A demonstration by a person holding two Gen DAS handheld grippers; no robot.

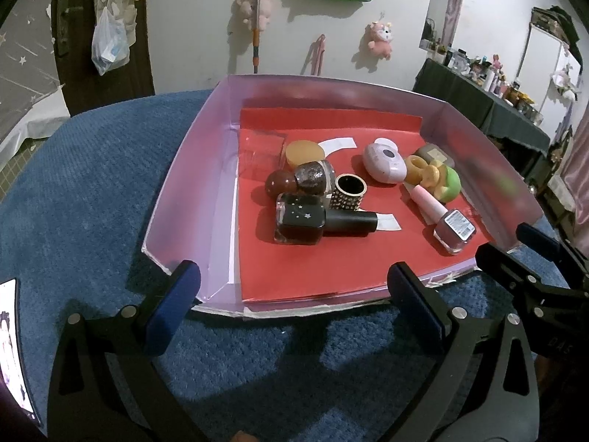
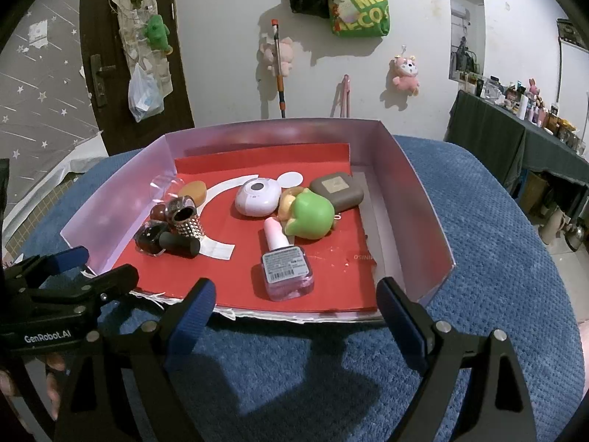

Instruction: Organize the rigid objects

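Room: white wall hung with plush toys and bags, a dark door at far left, a cluttered side table at far right.
Surface: blue textured cloth [image 1: 92, 199] under a lilac box [image 1: 187, 191] lined with red card.
Left wrist view, gripper: left gripper [image 1: 294, 291] hangs before the box's near edge, fingers wide apart and holding nothing.
Left wrist view, left cluster: dark polish bottle [image 1: 300, 223] lies flat, long axis left-right, black cap pointing right; a studded ring [image 1: 348, 191] stands just behind it, a brown-capped bottle [image 1: 309, 178] beyond.
Left wrist view, right cluster: pink polish bottle [image 1: 443, 217] lies with its cap pointing far-left.
Right wrist view, gripper: right gripper [image 2: 294, 307] hovers near the same edge, fingers spread, empty.
Right wrist view, items: pink polish bottle [image 2: 285, 259] lies near-far, cap away, against a green figure [image 2: 313, 217]; white pod [image 2: 257, 197] and brown case [image 2: 337, 189] sit farther back.
Judgement: everything already lies inside the box, loosely in two heaps, which fits either sorting to come or sorting done.
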